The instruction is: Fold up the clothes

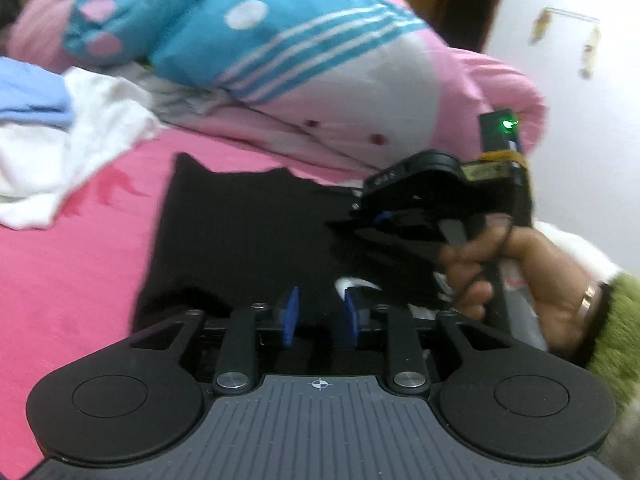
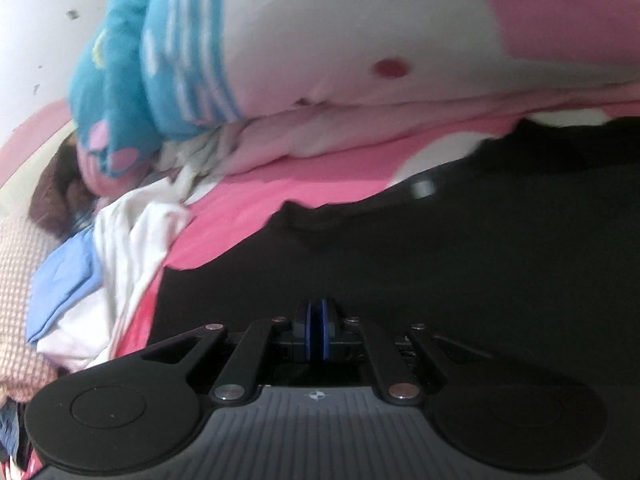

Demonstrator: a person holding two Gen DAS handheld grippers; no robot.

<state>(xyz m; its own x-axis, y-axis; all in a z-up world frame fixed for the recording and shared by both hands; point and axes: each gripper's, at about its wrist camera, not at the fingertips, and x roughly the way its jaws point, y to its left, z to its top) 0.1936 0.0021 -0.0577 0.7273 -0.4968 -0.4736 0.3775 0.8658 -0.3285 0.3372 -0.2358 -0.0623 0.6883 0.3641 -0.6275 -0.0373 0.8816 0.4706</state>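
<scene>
A black garment [image 1: 248, 224] lies spread flat on the pink bed sheet [image 1: 80, 280]. My left gripper [image 1: 319, 314] hovers at its near edge, open, with a clear gap between the blue pads [image 1: 291, 316] and black cloth showing through it. A small white label [image 1: 354, 282] peeks out by the right pad. My right gripper [image 1: 338, 226], held by a hand [image 1: 520, 272], sits low over the garment's right part. In the right wrist view that gripper [image 2: 316, 330] is shut, pads together, over the black garment [image 2: 460, 248]. Whether cloth is pinched there I cannot tell.
A rolled pink, white and blue quilt [image 1: 320, 60] runs along the far side of the bed. White clothes [image 1: 80, 140] and a light blue cloth [image 1: 28, 96] are piled at the left. A green fuzzy sleeve [image 1: 616, 328] is at the right edge.
</scene>
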